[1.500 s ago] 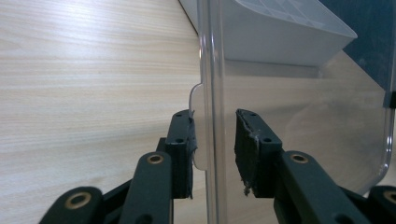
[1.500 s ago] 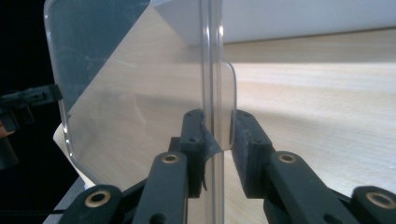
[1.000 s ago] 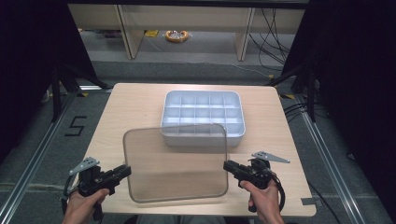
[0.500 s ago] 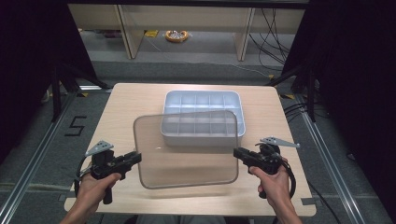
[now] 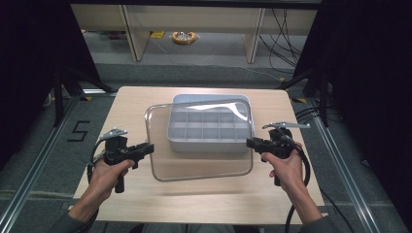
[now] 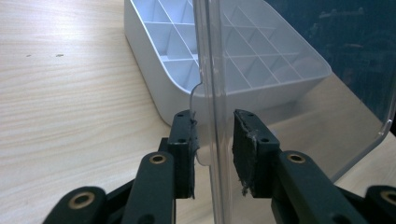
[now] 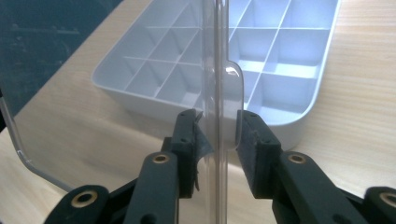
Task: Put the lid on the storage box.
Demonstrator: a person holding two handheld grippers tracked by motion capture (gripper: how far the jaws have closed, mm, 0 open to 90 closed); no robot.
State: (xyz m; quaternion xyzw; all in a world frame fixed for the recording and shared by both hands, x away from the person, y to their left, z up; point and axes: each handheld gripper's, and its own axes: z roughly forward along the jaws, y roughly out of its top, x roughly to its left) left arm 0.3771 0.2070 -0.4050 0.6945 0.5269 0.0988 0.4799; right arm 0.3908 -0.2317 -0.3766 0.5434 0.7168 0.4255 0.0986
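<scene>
Left gripper [image 5: 148, 148] at left edge of clear lid [image 5: 199, 141], fingers [image 6: 184, 154] either side of lid rim, clamped on small tab there, gap on one side so grip looks light. Hand [image 5: 108, 171] low at counter [image 5: 121, 104] front-left.

Centre: clear lid held flat in air between both grippers, far half over white divided tray [image 5: 211, 127], near half overhanging toward person. Tray sits mid-counter, compartments empty as far as visible.

Right gripper [image 5: 251, 142] at right edge of lid, fingers [image 7: 187, 140] straddling matching tab, closed on lid rim. Right hand [image 5: 286, 162] behind it.

Handling guess: lid thin, stiff, light, smooth plastic, likely slippery and prone to flex or twist if one side leads. Best hold = the two side tabs, as now, level and even. Likely step: lowering lid onto tray; needs corners lined up first.
</scene>
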